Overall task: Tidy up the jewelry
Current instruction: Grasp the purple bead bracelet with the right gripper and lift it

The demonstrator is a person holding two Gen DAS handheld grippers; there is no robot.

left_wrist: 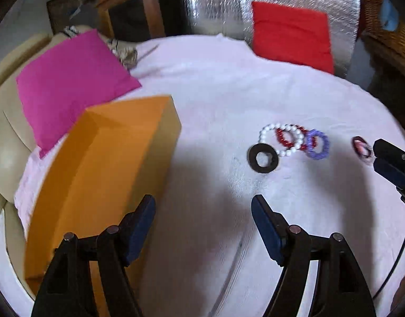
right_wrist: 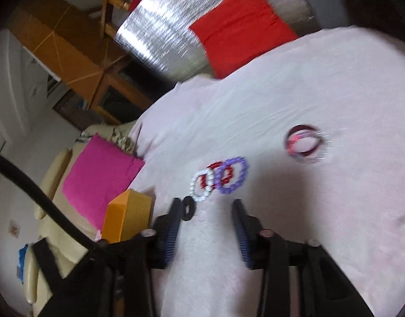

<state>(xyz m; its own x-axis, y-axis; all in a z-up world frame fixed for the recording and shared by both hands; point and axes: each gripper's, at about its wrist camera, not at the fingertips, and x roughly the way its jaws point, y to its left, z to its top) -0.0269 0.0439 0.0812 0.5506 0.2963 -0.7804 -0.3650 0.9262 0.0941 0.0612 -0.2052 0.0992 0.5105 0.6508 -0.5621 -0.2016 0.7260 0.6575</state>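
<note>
Your left gripper is wide open and holds nothing. Your right gripper is open too, with nothing in it.

The bracelets lie flat on the pale pink cloth, in a short row pointing toward its right edge. The black ring is first. The white bead bracelet touches it and lies over the red bead bracelet. The purple bracelet overlaps the red one. A dark, shiny bangle sits apart, nearer the right edge; it is too blurry to see well.

The orange box lies long and closed by the cloth's left edge, just beside your left gripper.
</note>
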